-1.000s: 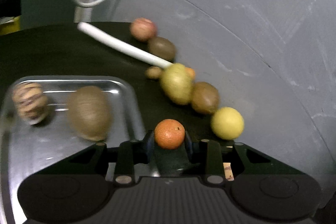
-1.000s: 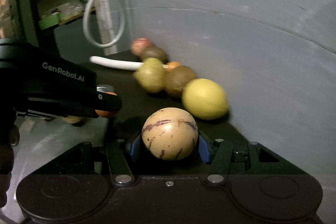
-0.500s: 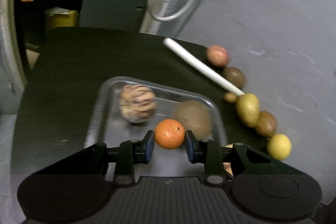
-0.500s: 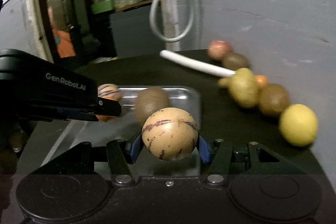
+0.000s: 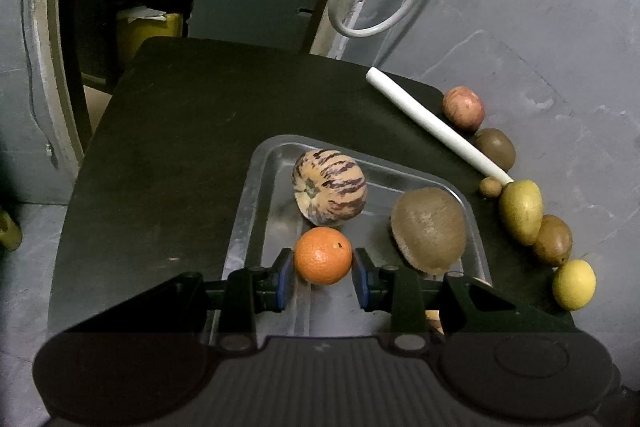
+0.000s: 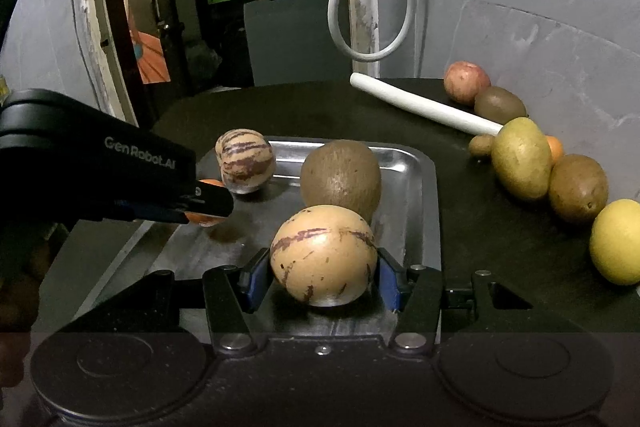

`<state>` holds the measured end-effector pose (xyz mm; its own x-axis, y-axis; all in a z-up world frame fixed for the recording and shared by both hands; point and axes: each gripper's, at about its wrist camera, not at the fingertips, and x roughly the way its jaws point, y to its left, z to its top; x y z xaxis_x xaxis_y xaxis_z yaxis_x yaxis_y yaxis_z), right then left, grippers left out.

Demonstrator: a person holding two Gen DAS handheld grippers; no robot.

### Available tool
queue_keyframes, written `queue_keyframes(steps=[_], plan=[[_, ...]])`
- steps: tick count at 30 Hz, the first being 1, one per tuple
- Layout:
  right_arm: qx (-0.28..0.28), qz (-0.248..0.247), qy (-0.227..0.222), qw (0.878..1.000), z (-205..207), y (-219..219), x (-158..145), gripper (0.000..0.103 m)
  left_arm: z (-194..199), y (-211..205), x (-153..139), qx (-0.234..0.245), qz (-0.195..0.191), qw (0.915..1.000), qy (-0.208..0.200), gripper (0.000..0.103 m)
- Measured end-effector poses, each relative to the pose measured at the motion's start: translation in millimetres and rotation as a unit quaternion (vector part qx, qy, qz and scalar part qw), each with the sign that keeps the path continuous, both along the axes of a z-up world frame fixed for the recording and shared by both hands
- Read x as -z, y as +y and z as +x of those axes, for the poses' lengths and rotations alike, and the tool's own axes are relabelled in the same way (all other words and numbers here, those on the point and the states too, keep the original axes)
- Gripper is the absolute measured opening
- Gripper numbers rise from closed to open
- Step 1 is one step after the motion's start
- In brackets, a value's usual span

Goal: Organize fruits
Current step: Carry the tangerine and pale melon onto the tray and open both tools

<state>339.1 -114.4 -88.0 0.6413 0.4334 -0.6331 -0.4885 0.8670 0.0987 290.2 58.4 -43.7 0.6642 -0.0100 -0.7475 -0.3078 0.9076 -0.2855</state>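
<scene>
- Left claw [image 5: 323,270] was what I had farthest left, pinching a small orange [image 5: 323,255] between its blue pads and holding it over the near end of the steel tray [image 5: 245,203]; from the right camera it looked just clear of the tray floor, though I could not tell for certain.
- Just beyond it in the tray sat a striped melon-like fruit [image 5: 330,187], and to its right a large brown fruit [image 5: 429,230], both already put away by my reckoning.
- My right claw [image 6: 324,281] was clamped on a tan fruit with purple streaks [image 6: 323,255], held above the tray's near right part, just in front of the brown fruit.
- Farther right, on the black counter [image 5: 168,131], a white tube [image 5: 436,125] lay slanted, with a row of loose fruit along the wall: a reddish fruit [image 5: 463,107], a kiwi [image 5: 495,148], a small brown nut-like one [image 5: 491,187], a yellow-green pear-shaped fruit [image 5: 521,211], another kiwi [image 5: 552,239] and a lemon [image 5: 573,284].
- I judged the job under halfway: two fruits in, two about to be released, at least six left to collect.
</scene>
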Motion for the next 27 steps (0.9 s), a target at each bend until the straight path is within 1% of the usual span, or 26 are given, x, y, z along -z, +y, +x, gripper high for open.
queue_keyframes(steps=[10,15,17,18,20,21,23,24,26,27], plan=[[-0.002,-0.008,-0.001,1.000,0,2,4,0.056,-2,2,4,-0.005,0.006,0.9999,0.013,0.035],[0.002,-0.011,-0.001,1.000,-1,3,3,0.057,-3,1,6,0.004,0.014,0.9998,0.013,0.036],[0.001,-0.009,-0.002,1.000,-5,3,0,0.062,-4,1,5,0.010,0.019,0.9996,0.017,0.045],[0.001,-0.007,-0.003,1.000,-7,2,-2,0.063,-5,1,4,0.011,0.019,0.9996,0.018,0.047],[0.000,-0.001,-0.002,1.000,-12,0,-7,0.069,-10,0,0,0.013,0.015,0.9997,0.016,0.056],[0.003,0.000,-0.004,1.000,-15,-1,-10,0.070,-13,-1,-2,0.014,0.016,0.9997,0.013,0.058],[0.009,0.003,-0.010,1.000,-24,-5,-16,0.074,-21,-3,-10,0.014,0.021,0.9997,0.006,0.068],[0.011,0.005,-0.013,1.000,-29,-7,-19,0.076,-27,-4,-14,0.014,0.022,0.9997,0.001,0.071],[0.017,0.008,-0.019,1.000,-41,-12,-26,0.082,-38,-3,-23,0.014,0.023,0.9996,-0.009,0.081],[0.019,0.011,-0.021,1.000,-47,-14,-29,0.084,-45,-3,-27,0.013,0.025,0.9995,-0.013,0.082]])
